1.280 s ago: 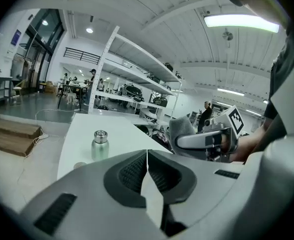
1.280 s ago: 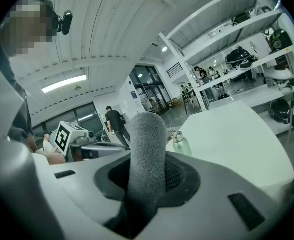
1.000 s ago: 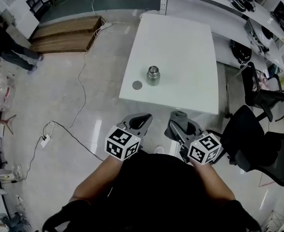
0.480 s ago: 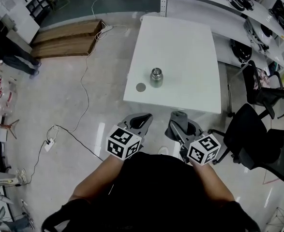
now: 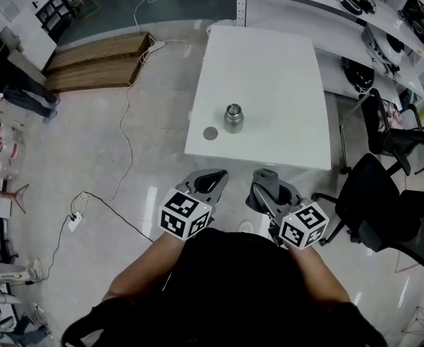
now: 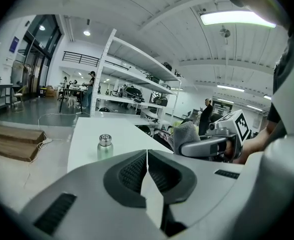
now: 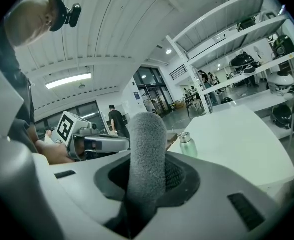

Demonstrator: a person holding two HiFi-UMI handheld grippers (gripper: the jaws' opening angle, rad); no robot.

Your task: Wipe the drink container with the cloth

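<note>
My left gripper (image 5: 211, 176) is closed tight with nothing in it. My right gripper (image 5: 266, 184) pinches the grey cloth (image 7: 145, 154). The steel bottle (image 5: 232, 117) stands on the white table (image 5: 277, 56).

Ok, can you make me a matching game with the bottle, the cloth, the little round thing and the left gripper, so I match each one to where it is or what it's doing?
Things:
1. drink container
2. cloth
3. left gripper
4. small round disc

Places or states:
A. shut, with nothing between its jaws
B. standing upright on the white table
C. lying flat on the table, beside the drink container
D. clamped in the right gripper

Pairs: 1-B, 2-D, 3-A, 4-C.
</note>
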